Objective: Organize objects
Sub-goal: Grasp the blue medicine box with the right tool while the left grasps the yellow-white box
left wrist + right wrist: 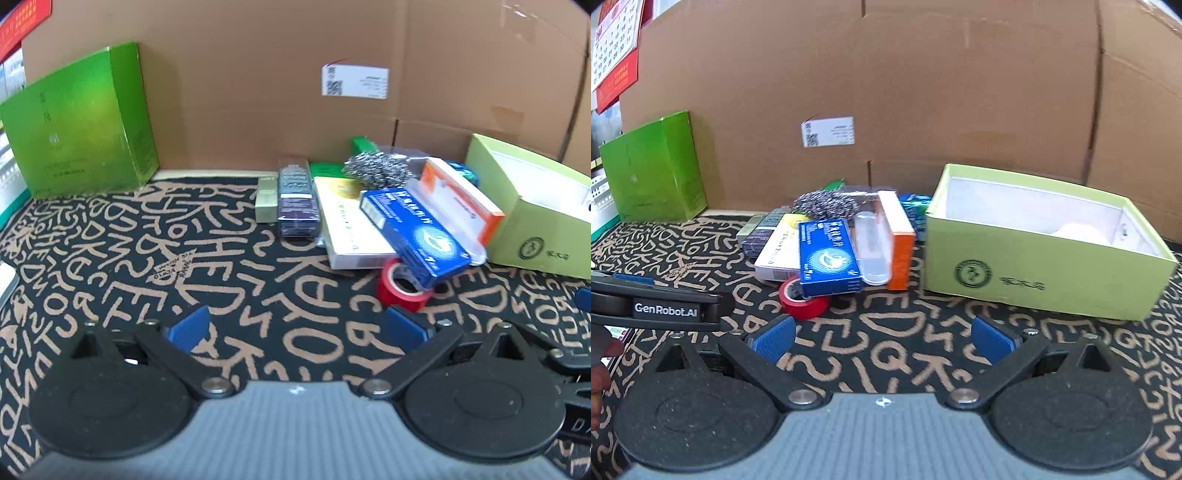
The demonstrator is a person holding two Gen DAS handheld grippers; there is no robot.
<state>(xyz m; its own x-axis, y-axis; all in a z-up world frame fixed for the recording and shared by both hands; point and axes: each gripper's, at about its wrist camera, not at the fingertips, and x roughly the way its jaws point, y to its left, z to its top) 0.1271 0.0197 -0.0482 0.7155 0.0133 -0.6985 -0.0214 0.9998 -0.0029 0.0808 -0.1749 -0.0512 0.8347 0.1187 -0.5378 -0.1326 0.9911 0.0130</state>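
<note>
Sorting barely begun: my left gripper point(295, 328) and right gripper point(882, 336) both spread, holding nothing. Pile with blue carton point(827, 254) and red tape roll point(803, 301) lies unsorted left of the open pale-green cardboard box point(1034, 273).

Black cloth point(886, 332) with tan lettering covers the surface; tall brown cardboard wall point(886, 92) behind, red calendar point(617, 44) far left.

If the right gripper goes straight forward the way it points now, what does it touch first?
Probably the black patterned cloth: the open right gripper points down at bare cloth, between the red tape roll and the light green open box.
</note>
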